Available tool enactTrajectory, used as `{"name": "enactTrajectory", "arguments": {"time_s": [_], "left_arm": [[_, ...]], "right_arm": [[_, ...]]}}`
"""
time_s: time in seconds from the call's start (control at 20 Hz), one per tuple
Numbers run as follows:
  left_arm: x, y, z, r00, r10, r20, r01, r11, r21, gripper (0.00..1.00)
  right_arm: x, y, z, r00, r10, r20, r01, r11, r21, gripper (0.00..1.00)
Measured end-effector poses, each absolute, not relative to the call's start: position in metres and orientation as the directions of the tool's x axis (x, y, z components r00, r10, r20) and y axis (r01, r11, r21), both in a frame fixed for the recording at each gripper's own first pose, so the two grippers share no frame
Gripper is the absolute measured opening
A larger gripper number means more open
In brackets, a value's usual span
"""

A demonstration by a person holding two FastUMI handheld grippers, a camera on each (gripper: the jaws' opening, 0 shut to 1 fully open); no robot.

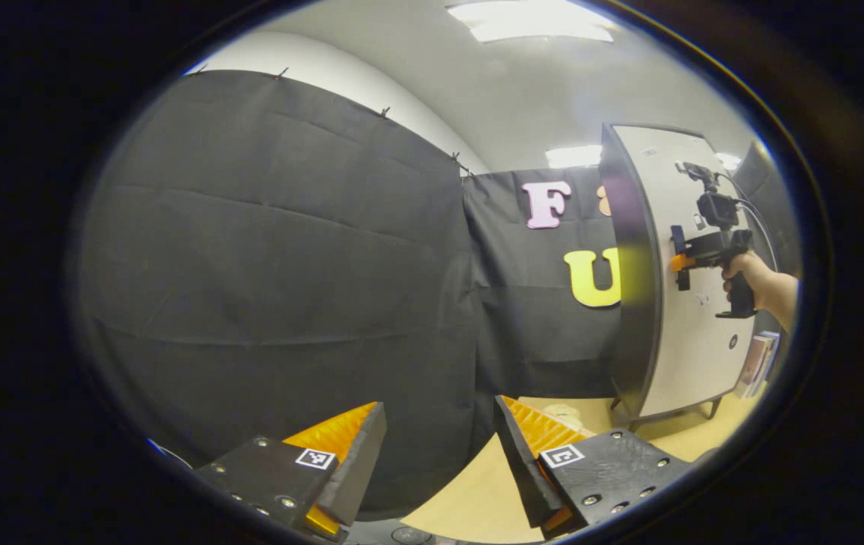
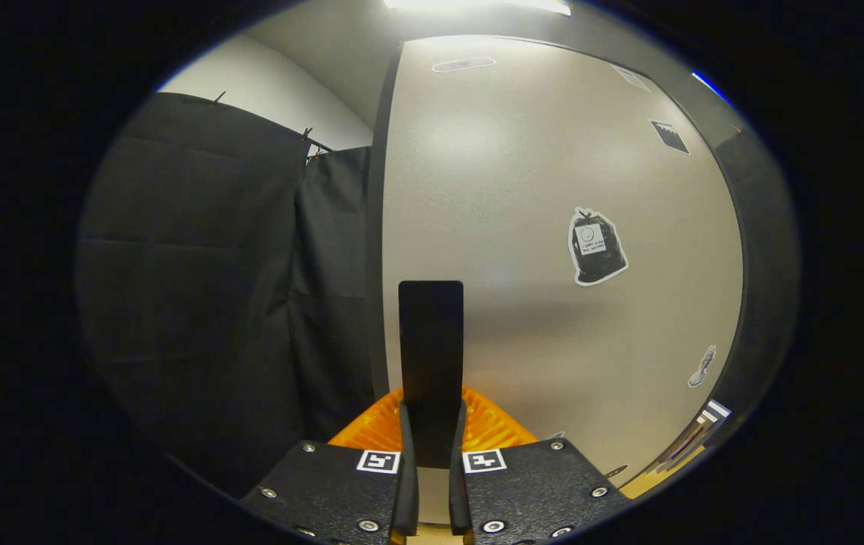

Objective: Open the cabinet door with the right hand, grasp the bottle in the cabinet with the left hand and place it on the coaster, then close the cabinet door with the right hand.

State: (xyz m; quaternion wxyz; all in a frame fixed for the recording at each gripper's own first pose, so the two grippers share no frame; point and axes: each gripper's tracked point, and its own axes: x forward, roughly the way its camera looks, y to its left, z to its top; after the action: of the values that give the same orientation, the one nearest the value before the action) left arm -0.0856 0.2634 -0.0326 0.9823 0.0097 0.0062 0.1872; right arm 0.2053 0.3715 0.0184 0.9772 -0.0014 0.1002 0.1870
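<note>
The cabinet point(image 1: 632, 288) stands on short legs at the right of the left gripper view, dark-sided with a pale door point(image 1: 697, 341). A hand point(image 1: 751, 274) holds my right gripper point(image 1: 680, 261) against the door's black vertical handle point(image 1: 677, 236). In the right gripper view my right gripper point(image 2: 432, 412) is shut on that handle point(image 2: 430, 333), both fingers pressing its sides, with the pale door point(image 2: 523, 166) close behind. The door looks flush with the cabinet, hiding the inside. My left gripper point(image 1: 438, 412) hangs open and empty over the wooden table point(image 1: 477, 492), well left of the cabinet.
A small pale thing point(image 1: 564, 415) lies on the table in front of the cabinet, too blurred to name. A stack of flat items point(image 1: 757, 363) leans beside the cabinet's right. Stickers point(image 2: 597, 246) dot the door. Black cloth walls point(image 1: 273, 265) close the left and back.
</note>
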Motion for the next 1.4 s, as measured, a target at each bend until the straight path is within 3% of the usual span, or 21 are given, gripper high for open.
{"name": "enactTrajectory", "arguments": {"time_s": [0.05,0.25,0.5,0.55,0.8,0.85,1.05,1.15,1.2,1.3,1.4], "left_arm": [[-0.083,0.260,-0.032,0.934,0.358,-0.010,-0.358,0.933,0.022,0.77],[-0.077,0.246,-0.030,0.945,0.328,-0.012,-0.327,0.944,0.027,0.88],[-0.064,0.229,-0.023,0.958,0.286,-0.001,-0.286,0.957,0.039,0.88],[-0.062,0.225,-0.021,0.961,0.275,0.000,-0.275,0.961,0.039,0.82],[-0.050,0.203,-0.020,0.974,0.226,0.007,-0.226,0.973,0.037,0.82],[-0.048,0.200,-0.020,0.976,0.218,0.008,-0.218,0.975,0.039,0.88],[-0.042,0.191,-0.019,0.980,0.199,0.013,-0.199,0.979,0.040,0.82],[-0.040,0.185,-0.020,0.982,0.188,0.009,-0.188,0.981,0.040,0.88],[-0.037,0.182,-0.020,0.983,0.182,0.007,-0.182,0.982,0.039,0.77],[-0.032,0.177,-0.021,0.985,0.173,0.004,-0.173,0.984,0.039,0.88],[-0.028,0.170,-0.022,0.987,0.162,-0.003,-0.162,0.986,0.041,0.80]], "right_arm": [[0.201,0.371,0.020,0.906,0.374,-0.199,-0.375,0.926,0.034,0.16],[0.184,0.366,0.022,0.882,0.422,-0.209,-0.422,0.905,0.046,0.16],[0.170,0.360,0.023,0.856,0.469,-0.219,-0.463,0.883,0.080,0.16],[0.169,0.359,0.023,0.851,0.476,-0.223,-0.470,0.879,0.080,0.15],[0.160,0.353,0.024,0.840,0.490,-0.232,-0.483,0.871,0.089,0.16],[0.158,0.351,0.025,0.837,0.494,-0.234,-0.487,0.869,0.092,0.16],[0.152,0.346,0.026,0.826,0.509,-0.242,-0.505,0.859,0.082,0.16],[0.150,0.343,0.026,0.819,0.519,-0.246,-0.514,0.853,0.088,0.16],[0.149,0.341,0.026,0.816,0.523,-0.246,-0.518,0.851,0.093,0.16],[0.146,0.338,0.027,0.812,0.531,-0.244,-0.525,0.846,0.096,0.16],[0.145,0.334,0.027,0.809,0.534,-0.245,-0.529,0.843,0.091,0.16]]}}
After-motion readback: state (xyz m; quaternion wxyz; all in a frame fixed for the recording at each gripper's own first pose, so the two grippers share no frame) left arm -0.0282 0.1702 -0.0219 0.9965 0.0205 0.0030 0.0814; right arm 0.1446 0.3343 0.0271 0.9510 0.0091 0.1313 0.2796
